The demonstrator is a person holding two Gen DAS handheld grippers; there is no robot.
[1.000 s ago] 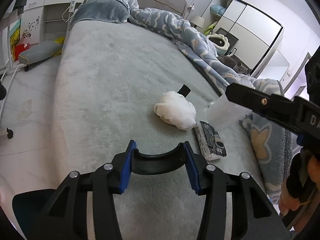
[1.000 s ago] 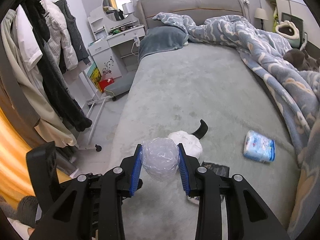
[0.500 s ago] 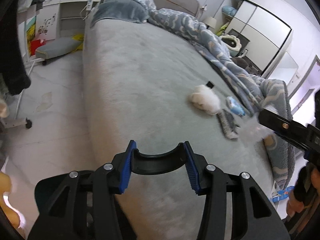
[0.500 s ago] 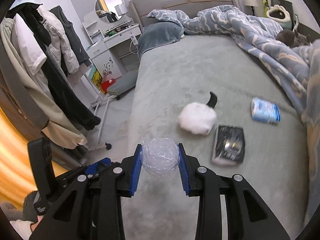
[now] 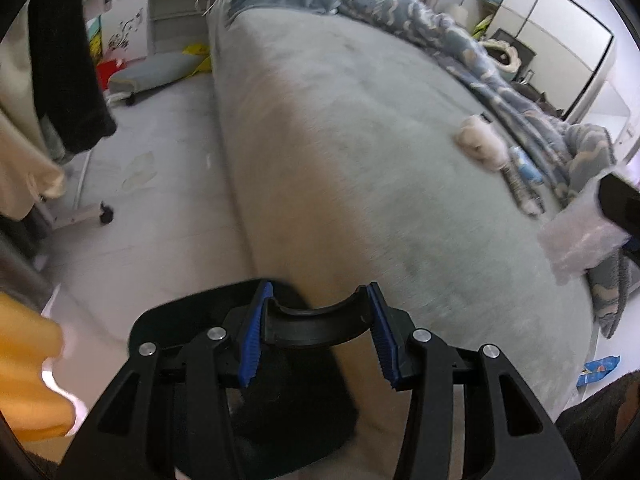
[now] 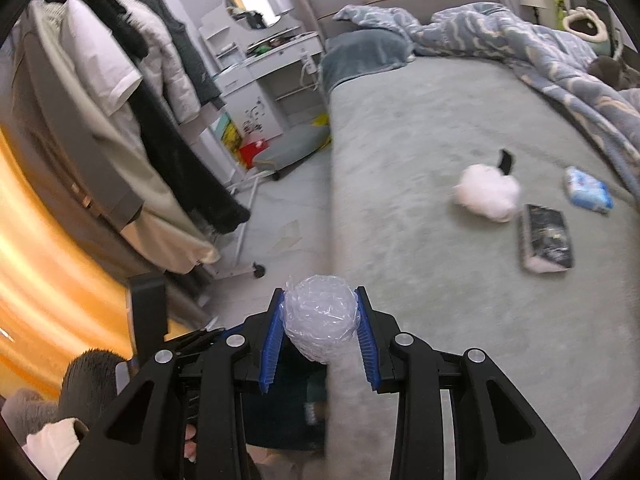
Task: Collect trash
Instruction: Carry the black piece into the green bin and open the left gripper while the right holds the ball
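Left wrist view: the left gripper (image 5: pixel 316 338) is clamping a black curved rim (image 5: pixel 316 322) between its blue pads (image 5: pixel 254 344); a dark bin (image 5: pixel 280 408) is sitting under and behind the fingers, on the floor beside the bed (image 5: pixel 360 160). Far ahead to the right, a white fluffy lump (image 5: pixel 478 144) is lying on the bed, with a blue pack (image 5: pixel 528 168) just past it. At the right edge, the right gripper (image 5: pixel 618 204) is showing as a dark finger with a clear plastic wad (image 5: pixel 576 240) below it.

Right wrist view: the right gripper (image 6: pixel 320 334) is squeezing the plastic wad (image 6: pixel 320 314) between its pads, over the bed's edge. The bin (image 6: pixel 280 412) is lying below the fingers. Ahead to the right, the lump (image 6: pixel 486 192), a black packet (image 6: pixel 546 238) just beside it, and the blue pack (image 6: pixel 588 190) are lying on the bed. The left gripper (image 6: pixel 148 312) is standing to the left.
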